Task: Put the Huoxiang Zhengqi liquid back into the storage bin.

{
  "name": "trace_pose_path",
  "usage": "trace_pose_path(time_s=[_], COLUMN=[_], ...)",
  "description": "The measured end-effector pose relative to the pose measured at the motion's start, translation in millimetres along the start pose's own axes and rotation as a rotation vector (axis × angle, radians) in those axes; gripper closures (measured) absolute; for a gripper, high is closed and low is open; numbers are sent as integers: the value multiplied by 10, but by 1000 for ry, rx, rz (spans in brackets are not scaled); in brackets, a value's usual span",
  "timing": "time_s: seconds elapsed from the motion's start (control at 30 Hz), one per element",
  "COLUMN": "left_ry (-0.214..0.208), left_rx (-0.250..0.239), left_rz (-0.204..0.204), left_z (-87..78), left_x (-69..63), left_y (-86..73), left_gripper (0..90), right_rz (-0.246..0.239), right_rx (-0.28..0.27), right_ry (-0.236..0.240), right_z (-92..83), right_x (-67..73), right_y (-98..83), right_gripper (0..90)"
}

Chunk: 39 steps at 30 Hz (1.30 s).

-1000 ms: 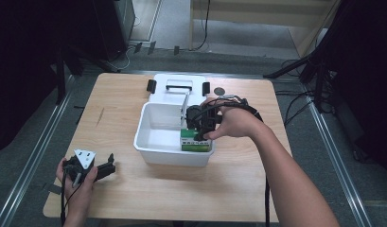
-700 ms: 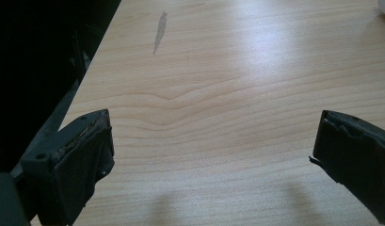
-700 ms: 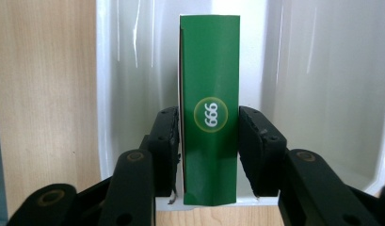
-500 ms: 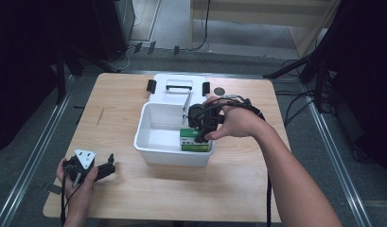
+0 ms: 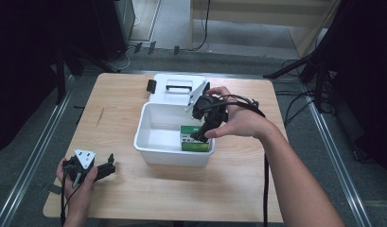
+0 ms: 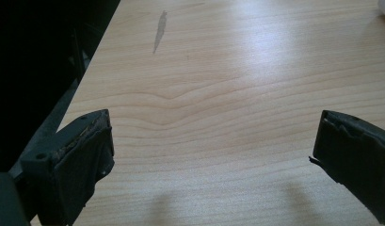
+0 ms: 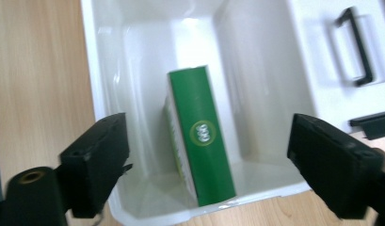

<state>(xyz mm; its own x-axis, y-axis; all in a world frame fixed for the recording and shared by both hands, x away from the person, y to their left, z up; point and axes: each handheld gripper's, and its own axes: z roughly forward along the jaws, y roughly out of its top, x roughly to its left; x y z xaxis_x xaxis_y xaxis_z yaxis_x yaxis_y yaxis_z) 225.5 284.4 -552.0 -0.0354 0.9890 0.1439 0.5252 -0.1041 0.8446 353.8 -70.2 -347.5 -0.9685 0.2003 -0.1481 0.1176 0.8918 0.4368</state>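
White plastic is forming the bin (image 5: 155, 142), and a green box (image 7: 199, 134) is standing on edge inside it, leaning against the wall nearest the right gripper (image 5: 204, 124). That gripper is hanging above the box, its jaws having just been opening; they are standing wide with the box below and between them, untouched. The lid (image 5: 174, 90) is lying just behind the bin. The left gripper (image 5: 102, 169) is resting well left of the bin, jaws spread over bare table (image 6: 218, 94).

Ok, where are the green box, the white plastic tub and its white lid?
green cardboard box (image 7: 199, 136), right gripper view, its top face.
white plastic tub (image 5: 172, 154), high view, near wall.
white lid (image 5: 177, 94), high view, flat top.
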Motion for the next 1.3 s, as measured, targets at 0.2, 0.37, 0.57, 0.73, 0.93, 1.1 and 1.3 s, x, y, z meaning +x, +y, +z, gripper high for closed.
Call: trace_pose_path(time_s=[0.2, 0.37, 0.57, 0.73, 0.93, 1.1, 1.3], left_ry=[0, 1, 1, 2, 2, 2, 2], left_rx=[1, 1, -1, -2, 0, 0, 1], left_rz=[2, 3, 3, 5, 5, 6, 5], left_z=[0, 0, 0, 0, -1, -1, -2], left_x=[-1, -1, -4, -5, -6, -4, -4], left_y=[0, 0, -1, -2, -2, -2, -2], left_gripper=[0, 0, 0, 0, 0, 0, 0], right_rz=[65, 170, 281, 416, 576, 641, 687], right_rx=[-81, -172, -264, -334, -379, -391, -402], right_ry=[-37, -139, -218, -320, -414, -495, -561], right_z=[-112, -197, -254, -281, -282, -255, -217], right_x=[-36, -93, -137, -198, -282, -263, -223], right_y=[-107, -256, -422, -653, -902, -1064, -1239], right_gripper=[0, 0, 0, 0, 0, 0, 0])
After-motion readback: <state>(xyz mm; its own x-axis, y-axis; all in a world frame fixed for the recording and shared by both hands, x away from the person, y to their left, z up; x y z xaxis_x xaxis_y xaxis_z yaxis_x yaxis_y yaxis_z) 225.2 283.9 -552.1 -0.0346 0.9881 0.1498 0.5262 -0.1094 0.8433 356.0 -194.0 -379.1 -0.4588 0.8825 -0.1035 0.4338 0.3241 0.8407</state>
